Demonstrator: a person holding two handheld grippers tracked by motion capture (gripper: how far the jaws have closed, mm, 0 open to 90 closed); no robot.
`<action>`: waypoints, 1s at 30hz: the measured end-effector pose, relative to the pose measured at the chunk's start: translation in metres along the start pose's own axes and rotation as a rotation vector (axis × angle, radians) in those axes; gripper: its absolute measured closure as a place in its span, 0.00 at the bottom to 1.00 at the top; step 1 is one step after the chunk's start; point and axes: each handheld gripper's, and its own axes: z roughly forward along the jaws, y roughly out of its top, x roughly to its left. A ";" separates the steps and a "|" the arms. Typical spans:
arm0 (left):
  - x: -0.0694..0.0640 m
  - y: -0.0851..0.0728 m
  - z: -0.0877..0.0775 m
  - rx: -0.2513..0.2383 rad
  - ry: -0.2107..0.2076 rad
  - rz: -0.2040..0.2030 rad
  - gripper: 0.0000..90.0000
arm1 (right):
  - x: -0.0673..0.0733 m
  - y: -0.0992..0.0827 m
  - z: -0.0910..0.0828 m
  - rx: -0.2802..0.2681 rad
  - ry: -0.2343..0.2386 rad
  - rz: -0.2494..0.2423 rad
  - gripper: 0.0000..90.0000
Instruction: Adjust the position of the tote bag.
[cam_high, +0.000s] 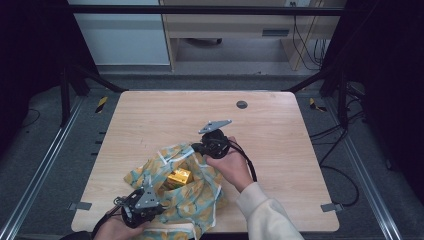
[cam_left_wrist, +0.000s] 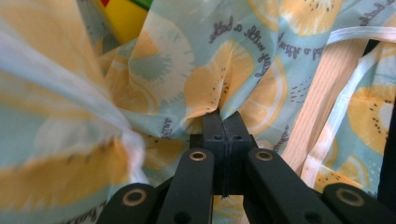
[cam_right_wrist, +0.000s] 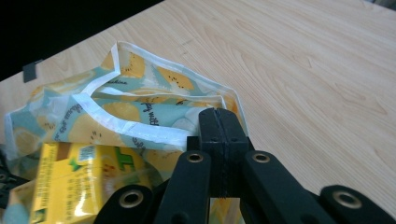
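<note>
A light-blue cloth bag (cam_high: 202, 197) printed with lemon slices lies crumpled at the table's near edge, its mouth held apart. Inside it sits a yellow drink carton (cam_high: 180, 177), which lies at the lower left of the right gripper view (cam_right_wrist: 79, 179). My left gripper (cam_high: 148, 189) is at the bag's near left side, shut with a fold of the bag (cam_left_wrist: 205, 79) pinched at its tips (cam_left_wrist: 223, 114). My right gripper (cam_high: 199, 148) is at the bag's far side, shut on the bag's white-hemmed rim (cam_right_wrist: 149, 133) at its tips (cam_right_wrist: 219, 112).
The bag rests on a pale wooden table (cam_high: 280, 145) with a dark round grommet (cam_high: 242, 104) near its far edge. Metal brackets (cam_high: 330, 207) sit at the near corners. Cables (cam_high: 345, 170) trail on the floor to the right.
</note>
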 end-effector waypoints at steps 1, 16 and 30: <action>0.001 0.000 -0.001 -0.002 0.006 -0.003 1.00 | -0.004 -0.004 0.004 0.008 -0.008 0.015 1.00; 0.012 -0.006 -0.004 -0.004 0.094 -0.062 1.00 | -0.041 -0.028 0.039 0.078 -0.077 0.090 1.00; 0.013 -0.006 -0.002 0.002 0.097 -0.065 1.00 | -0.079 -0.045 0.052 0.111 -0.153 0.158 1.00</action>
